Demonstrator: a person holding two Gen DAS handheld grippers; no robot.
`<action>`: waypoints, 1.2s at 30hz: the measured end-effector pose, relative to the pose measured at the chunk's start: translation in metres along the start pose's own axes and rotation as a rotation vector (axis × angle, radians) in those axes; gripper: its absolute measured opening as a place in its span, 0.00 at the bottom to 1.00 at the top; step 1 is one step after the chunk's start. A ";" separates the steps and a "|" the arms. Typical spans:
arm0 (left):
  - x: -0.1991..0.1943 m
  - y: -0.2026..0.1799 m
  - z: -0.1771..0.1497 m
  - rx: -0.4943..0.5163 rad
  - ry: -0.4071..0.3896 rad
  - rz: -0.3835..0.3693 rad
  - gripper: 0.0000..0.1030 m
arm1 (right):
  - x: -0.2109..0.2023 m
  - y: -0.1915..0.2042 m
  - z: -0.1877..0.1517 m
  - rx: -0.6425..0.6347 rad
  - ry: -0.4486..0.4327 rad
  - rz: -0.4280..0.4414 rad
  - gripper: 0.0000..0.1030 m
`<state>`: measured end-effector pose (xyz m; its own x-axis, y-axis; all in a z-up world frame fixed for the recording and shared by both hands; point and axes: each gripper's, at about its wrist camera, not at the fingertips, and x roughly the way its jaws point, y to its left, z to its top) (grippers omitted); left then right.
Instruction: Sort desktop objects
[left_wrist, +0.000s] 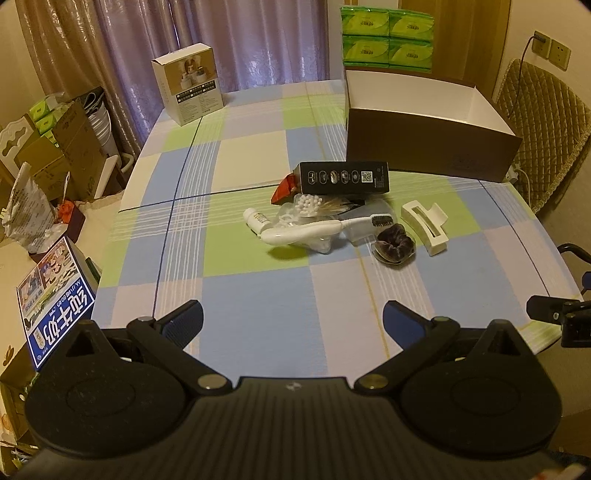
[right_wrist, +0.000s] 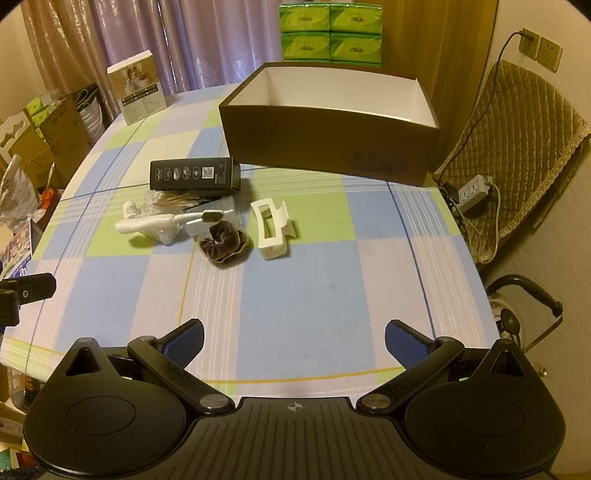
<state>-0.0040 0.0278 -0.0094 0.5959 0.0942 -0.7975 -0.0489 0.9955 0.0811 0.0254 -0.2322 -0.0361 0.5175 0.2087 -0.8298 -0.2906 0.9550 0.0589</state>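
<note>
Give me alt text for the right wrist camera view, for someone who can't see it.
An open right claw hovers over a checked tablecloth, holding nothing. Ahead lies a small pile: a white toothbrush, a dark scrunchie, a white hair clip and a black carton. Behind them stands a brown box, open-topped, its visible inside empty.

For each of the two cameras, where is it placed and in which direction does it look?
Left wrist: sits on the left gripper, low over the table's near edge, facing the clutter pile; its open fingers show, plus the right gripper at the right edge.
Right wrist: sits on the right gripper, facing the open brown box; its open fingers show.
Both share the white hair claw, black box and checked tablecloth.
</note>
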 end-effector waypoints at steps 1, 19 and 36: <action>0.001 0.000 0.001 0.001 0.001 0.000 0.99 | 0.000 0.000 0.000 0.000 0.000 0.000 0.98; 0.006 -0.006 0.001 -0.005 0.013 0.005 0.99 | 0.005 -0.002 0.002 -0.001 0.020 0.005 0.98; 0.003 -0.008 -0.004 -0.008 0.016 0.009 0.99 | 0.005 -0.005 -0.003 0.000 0.025 0.009 0.98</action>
<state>-0.0055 0.0199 -0.0150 0.5823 0.1033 -0.8064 -0.0609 0.9946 0.0834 0.0269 -0.2365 -0.0423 0.4945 0.2118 -0.8430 -0.2949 0.9532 0.0665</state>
